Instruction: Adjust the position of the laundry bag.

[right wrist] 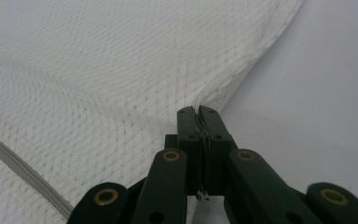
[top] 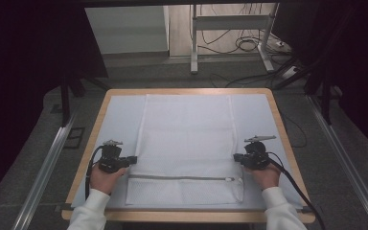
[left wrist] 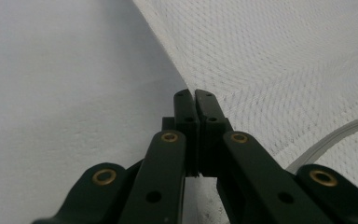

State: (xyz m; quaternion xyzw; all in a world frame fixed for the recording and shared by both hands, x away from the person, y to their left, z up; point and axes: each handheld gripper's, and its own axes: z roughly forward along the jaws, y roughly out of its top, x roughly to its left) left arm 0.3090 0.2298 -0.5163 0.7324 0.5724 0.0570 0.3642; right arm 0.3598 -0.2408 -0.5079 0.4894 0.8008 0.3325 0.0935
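**Mesh bag pinched at both side edges, fold or lift not yet made**

While the mesh bag (top: 187, 143) lies flat in the middle of the table (top: 278, 120), both grippers sit at its side edges, level with each other and just above the zipper (top: 182, 178).

Left gripper (top: 133, 159): jaws fully together. In the left gripper view the tips (left wrist: 195, 100) meet right at the bag's hem (left wrist: 168, 56); can't tell for sure whether fabric is caught between them, the edge runs straight into the gap.

Bag: white, fine woven netting, rectangular, long axis pointing away from the person. It's semi-sheer and limp, with a stitched hem and a few shallow creases. The zipper is pale grey tape running across near the near end, pull at its right end. It rests on a smooth light blue-grey mat (top: 120, 115) covering a wooden-rimmed top.

Right gripper (top: 236, 157): jaws closed too. In the right gripper view a thin sliver of mesh shows between the pads (right wrist: 198, 135), and the fabric ridges up toward the tips, so this side looks gripped.

Progress, my read: grasp stage done or nearly done, bag still fully spread, no fold visible. Left to do: raise or carry both edges together, probably folding across. Thin netting will slip easily; left grip needs confirming.
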